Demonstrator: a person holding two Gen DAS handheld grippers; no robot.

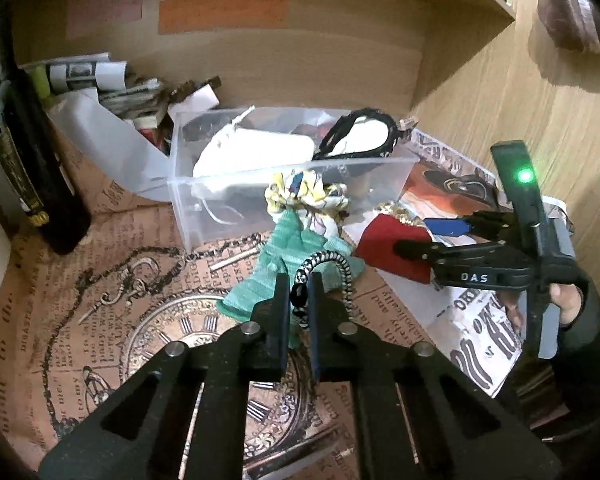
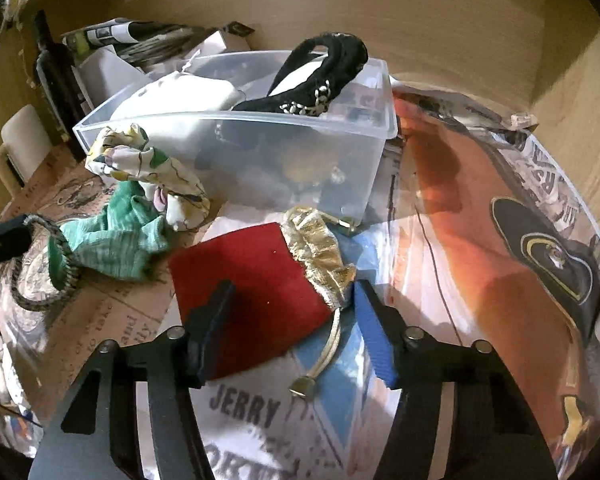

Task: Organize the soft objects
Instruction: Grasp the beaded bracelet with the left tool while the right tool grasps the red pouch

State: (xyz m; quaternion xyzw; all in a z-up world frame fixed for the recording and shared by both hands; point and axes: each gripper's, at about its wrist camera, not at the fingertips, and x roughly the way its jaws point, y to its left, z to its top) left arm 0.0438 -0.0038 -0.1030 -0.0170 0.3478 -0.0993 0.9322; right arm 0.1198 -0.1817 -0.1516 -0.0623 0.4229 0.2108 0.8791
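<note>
My left gripper (image 1: pixel 299 280) is shut on a black-and-white braided cord bracelet (image 1: pixel 337 265), held over a green cloth (image 1: pixel 288 256). A floral fabric piece (image 1: pixel 306 192) lies against the clear plastic bin (image 1: pixel 396 178), which holds a white item (image 1: pixel 256 150) and a black lace piece (image 1: pixel 360 136). My right gripper (image 2: pixel 294 292) is open, its fingers either side of a red velvet pouch (image 2: pixel 252 276) with a gold top (image 2: pixel 320 248). The green cloth (image 2: pixel 120 240), floral fabric (image 2: pixel 148 168) and bin (image 2: pixel 236 120) also show in the right wrist view.
A dark wine bottle (image 1: pixel 28 168) stands at the left. Rolled papers and clutter (image 1: pixel 112 88) lie behind the bin. Printed newspaper sheets (image 2: pixel 480 216) cover the desk. Wooden walls (image 1: pixel 480 92) close in at the back and right.
</note>
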